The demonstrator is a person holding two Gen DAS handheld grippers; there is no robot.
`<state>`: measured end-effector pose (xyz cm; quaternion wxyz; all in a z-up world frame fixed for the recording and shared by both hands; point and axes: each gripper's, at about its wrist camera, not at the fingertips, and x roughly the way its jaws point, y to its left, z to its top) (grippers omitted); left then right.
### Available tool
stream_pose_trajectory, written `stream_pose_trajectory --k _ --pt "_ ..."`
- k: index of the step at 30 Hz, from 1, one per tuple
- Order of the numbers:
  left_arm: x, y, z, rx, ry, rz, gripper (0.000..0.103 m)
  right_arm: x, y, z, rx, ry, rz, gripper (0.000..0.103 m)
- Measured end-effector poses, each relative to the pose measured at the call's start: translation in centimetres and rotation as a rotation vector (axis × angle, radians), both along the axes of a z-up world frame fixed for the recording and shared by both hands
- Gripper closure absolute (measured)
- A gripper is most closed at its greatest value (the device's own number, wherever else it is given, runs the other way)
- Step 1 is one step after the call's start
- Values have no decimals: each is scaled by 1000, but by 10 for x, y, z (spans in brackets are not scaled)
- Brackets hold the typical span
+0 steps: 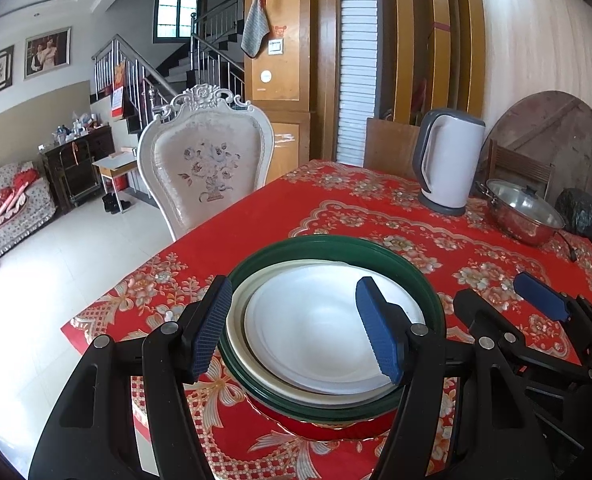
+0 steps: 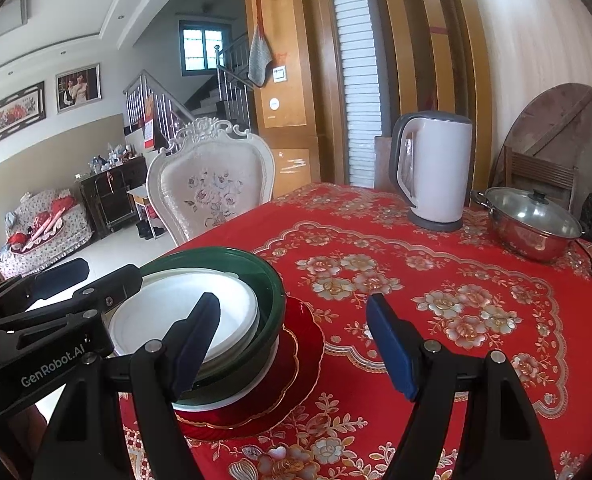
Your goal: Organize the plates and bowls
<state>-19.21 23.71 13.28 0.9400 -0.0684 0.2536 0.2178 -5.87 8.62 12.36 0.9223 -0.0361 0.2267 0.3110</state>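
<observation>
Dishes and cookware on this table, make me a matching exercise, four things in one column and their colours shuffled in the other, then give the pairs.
Things:
1. Big bowl
2. Bottom plate
3. Kettle
4. Pot

Colours:
A. Shiny steel
B. Red with a gold rim
C. Dark green
D. White with grey trim

Pairs: 1-C, 2-B, 3-D, 4-A

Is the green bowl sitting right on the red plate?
Touching. The right wrist view shows the green bowl resting its base on the red plate.
</observation>
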Motion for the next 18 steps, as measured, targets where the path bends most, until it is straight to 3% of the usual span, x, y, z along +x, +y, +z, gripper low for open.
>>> stream_pose_trajectory --k 18 --pt "-1 -1 2 -3 -3 -14 38 -1 -3 0 6 5 0 27"
